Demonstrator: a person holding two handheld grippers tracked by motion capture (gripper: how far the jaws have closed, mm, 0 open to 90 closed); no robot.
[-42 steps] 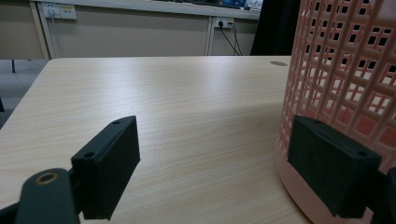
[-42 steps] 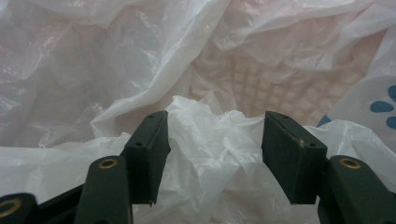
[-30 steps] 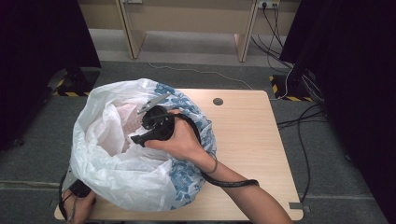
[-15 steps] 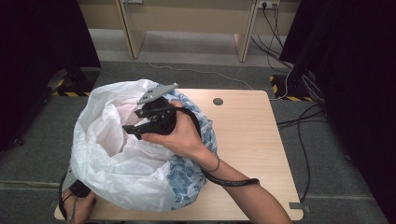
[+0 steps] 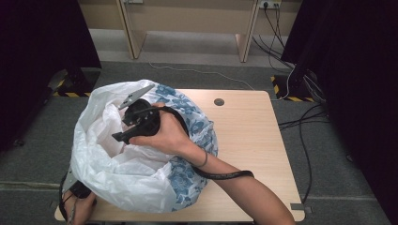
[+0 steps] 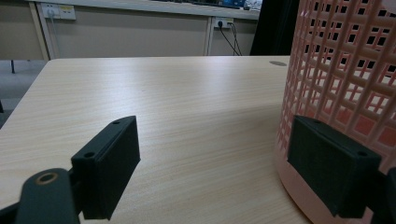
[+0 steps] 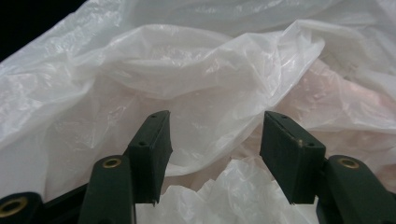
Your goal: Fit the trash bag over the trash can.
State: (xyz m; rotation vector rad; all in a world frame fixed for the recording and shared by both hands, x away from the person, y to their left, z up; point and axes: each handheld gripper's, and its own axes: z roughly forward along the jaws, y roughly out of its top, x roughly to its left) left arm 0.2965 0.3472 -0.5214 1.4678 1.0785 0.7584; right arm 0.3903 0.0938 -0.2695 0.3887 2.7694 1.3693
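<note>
Table: pale wood, carries everything. Landmark for these notes is the pink lattice basket, standing at the table's left half near the person's edge.

White plastic bag: draped over the basket as a liner, its mouth gaping upward and its skirt hanging down outside the basket wall. Loose and heavily creased, not yet pressed to the inside. A blue-flowered sheet wraps the basket's right flank under the bag.

Right gripper: poised over the basket's mouth, pointed into the bag. Its jaws have just eased a little closer yet stand well apart, nothing pinched; the right gripper view has crumpled bag folds ahead of and between the pads, none touched. My reading: it is there to push or spread the liner down inside the basket.

Left gripper: low at the basket's near-left foot, level with the table. Jaws wide; one pad lies against or just short of the basket's outer wall, contact uncertain, the other stands off over bare table. Likely bracing the basket so it does not slide while the liner is worked.
</note>
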